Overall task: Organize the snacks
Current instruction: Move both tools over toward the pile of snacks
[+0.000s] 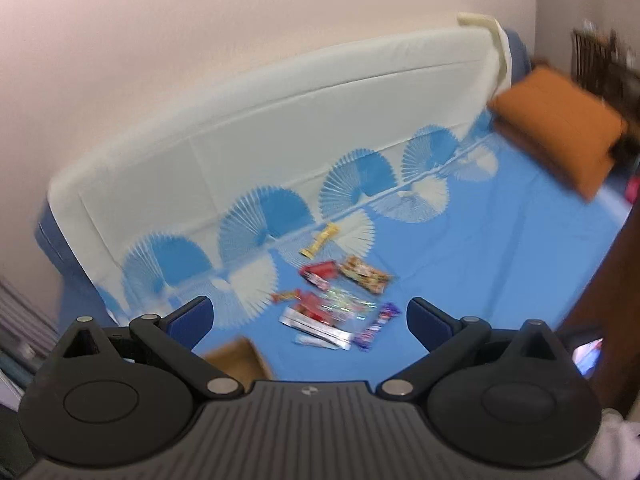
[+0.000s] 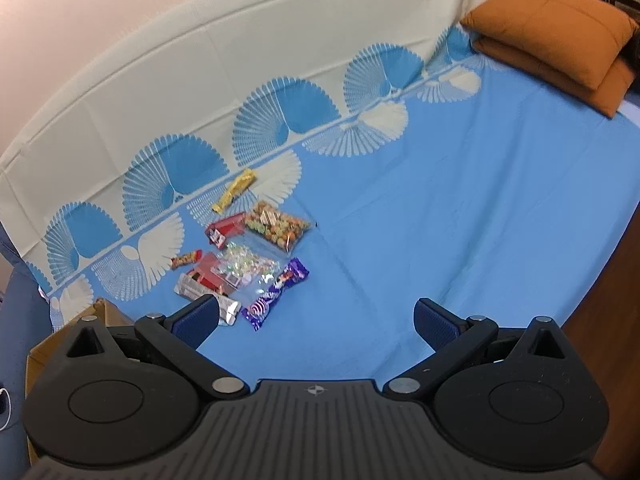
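Both tongs stand with jaws spread wide and empty: we note the left gripper (image 1: 310, 320) and right gripper (image 2: 316, 320) above a blue bedsheet with white fan pattern (image 2: 440, 208). Loose snack packets (image 2: 244, 256) lie clustered on it, a long yellow wrapper (image 2: 235, 190) apart at the far side. A brown cardboard box (image 2: 86, 318) sits beside them, mostly hidden behind the right gripper. Left view is blurred; labels unreadable. Two orange cushions (image 2: 560, 40) lie stacked well apart.
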A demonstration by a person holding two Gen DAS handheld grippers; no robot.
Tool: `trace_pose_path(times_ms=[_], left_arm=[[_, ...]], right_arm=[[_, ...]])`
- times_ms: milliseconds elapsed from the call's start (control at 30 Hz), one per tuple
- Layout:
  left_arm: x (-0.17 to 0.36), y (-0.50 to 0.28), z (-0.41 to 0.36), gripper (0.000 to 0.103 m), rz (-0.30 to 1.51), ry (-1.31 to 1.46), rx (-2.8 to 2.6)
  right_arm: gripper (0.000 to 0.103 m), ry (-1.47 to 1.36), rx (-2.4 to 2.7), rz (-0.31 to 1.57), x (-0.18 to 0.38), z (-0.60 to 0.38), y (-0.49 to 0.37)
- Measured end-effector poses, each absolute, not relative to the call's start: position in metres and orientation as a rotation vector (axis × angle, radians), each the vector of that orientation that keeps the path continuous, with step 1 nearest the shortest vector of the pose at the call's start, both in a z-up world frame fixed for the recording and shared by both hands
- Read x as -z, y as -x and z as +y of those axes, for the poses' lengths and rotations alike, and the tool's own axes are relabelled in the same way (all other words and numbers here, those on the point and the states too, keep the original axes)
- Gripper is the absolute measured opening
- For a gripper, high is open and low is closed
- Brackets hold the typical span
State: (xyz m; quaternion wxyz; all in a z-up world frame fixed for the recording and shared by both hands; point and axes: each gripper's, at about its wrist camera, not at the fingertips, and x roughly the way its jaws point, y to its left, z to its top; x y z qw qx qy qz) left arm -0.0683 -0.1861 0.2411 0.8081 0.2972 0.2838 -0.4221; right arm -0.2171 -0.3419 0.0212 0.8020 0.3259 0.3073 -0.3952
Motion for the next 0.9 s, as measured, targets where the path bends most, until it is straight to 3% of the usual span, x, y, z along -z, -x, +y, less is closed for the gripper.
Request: trace_pose_path(times_ms=[200, 633, 900], left_arm=[[-0.224, 0.069, -0.214, 0.103, 0.581, -0.706, 0.907], [-0.221, 0.016, -0.226, 0.103, 0.691, -0.517, 0.897], [-0.106, -0.074, -0.271, 0.103, 0.952, -0.523, 0.756]], right_arm=[[0.103, -0.717, 0.862, 0.677, -0.01, -0.359, 0.215], [0.103, -0.742, 0.875, 0.702, 0.016, -0.385, 0.204], [0.103, -0.828, 0.849, 0.701, 0.075, -0.405, 0.168]])
